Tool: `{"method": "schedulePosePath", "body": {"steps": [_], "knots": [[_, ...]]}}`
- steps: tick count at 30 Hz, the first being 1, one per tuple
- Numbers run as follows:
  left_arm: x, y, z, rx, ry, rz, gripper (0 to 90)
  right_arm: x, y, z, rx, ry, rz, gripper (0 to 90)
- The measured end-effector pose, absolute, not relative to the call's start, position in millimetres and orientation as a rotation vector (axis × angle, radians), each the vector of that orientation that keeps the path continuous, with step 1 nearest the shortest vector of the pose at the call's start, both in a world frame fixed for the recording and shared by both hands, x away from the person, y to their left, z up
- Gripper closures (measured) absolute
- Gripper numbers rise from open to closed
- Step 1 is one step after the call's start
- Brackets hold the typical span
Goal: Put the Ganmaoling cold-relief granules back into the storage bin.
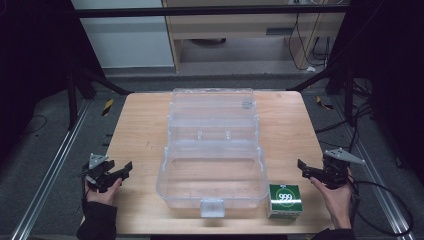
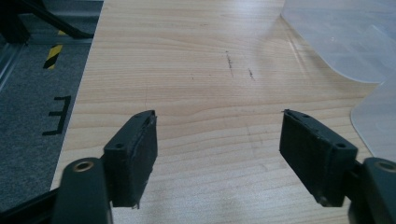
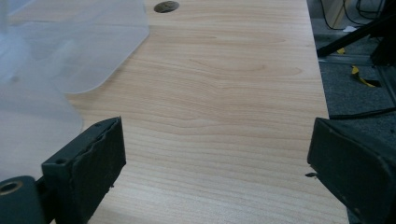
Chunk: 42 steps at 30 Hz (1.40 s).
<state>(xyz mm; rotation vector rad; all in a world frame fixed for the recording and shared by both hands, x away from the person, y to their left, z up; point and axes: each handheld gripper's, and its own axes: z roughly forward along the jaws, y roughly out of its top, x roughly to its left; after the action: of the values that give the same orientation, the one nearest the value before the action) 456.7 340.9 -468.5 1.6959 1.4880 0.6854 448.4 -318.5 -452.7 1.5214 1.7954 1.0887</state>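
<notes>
Item: clear case (image 1: 212,150), apparently lidless-open; green box (image 1: 285,201) near counter (image 1: 140,130) edge. Your left gripper (image 1: 122,170) and right gripper (image 1: 306,169) gape empty; a careless nudge topples the box off.

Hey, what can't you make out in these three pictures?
- Green box, high view: small print too small to read.
- Clear plastic case, both gripper views: cut off by the frame edge.
- Person, high view: cut off at the forearms by the bottom edge.
</notes>
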Motion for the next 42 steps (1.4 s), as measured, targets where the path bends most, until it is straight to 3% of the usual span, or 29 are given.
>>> {"method": "schedulePosePath", "body": {"steps": [9,24,42], "knots": [[455.7,337.4,-467.6,1.719,1.471,0.68,32.8,443.2,-311.9,-435.5,1.435,1.895,1.053,6.2],[457.3,333.1,-471.3,1.786,1.454,0.674,33.0,435.9,-292.8,-392.3,1.217,2.002,1.084,5.4],[457.5,331.1,-473.0,1.826,1.452,0.664,33.1,436.9,-266.5,-369.0,0.968,2.329,0.924,3.3]]}}
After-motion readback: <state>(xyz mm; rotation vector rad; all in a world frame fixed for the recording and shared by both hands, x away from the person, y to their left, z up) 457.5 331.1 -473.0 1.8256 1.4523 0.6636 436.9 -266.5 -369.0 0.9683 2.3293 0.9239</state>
